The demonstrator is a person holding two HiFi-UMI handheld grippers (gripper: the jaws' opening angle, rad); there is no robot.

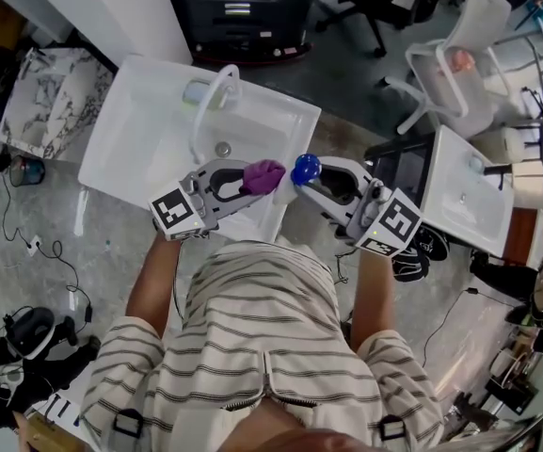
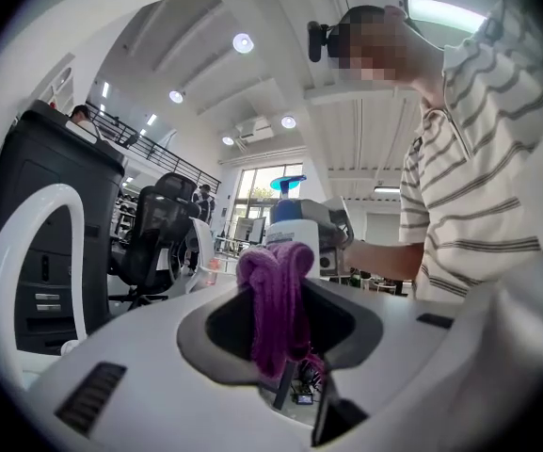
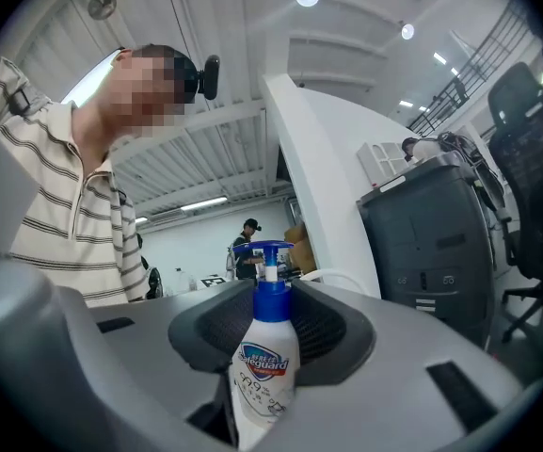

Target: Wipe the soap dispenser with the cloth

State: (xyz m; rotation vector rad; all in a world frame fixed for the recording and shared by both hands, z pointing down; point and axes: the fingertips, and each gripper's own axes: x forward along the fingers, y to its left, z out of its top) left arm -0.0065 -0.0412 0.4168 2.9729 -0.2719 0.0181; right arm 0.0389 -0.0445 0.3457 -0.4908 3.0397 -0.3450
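My right gripper [image 1: 311,173] is shut on a white soap dispenser [image 3: 263,370] with a blue pump top [image 1: 305,168]; the bottle stands upright between the jaws in the right gripper view. My left gripper [image 1: 252,177] is shut on a bunched purple cloth [image 1: 263,175], which drapes down between its jaws [image 2: 276,304]. Both grippers are held level above the front edge of the white sink [image 1: 139,130] and face each other. In the head view the cloth sits just left of the pump top with a small gap. The left gripper view shows the dispenser [image 2: 292,226] right behind the cloth.
The sink has a curved white tap [image 1: 213,92] and a drain [image 1: 223,149]. A second white basin [image 1: 469,201] stands to the right. A black cabinet [image 1: 238,12] is behind the sink. White chairs [image 1: 455,73] stand at the back right. Cables lie on the floor [image 1: 40,248] at left.
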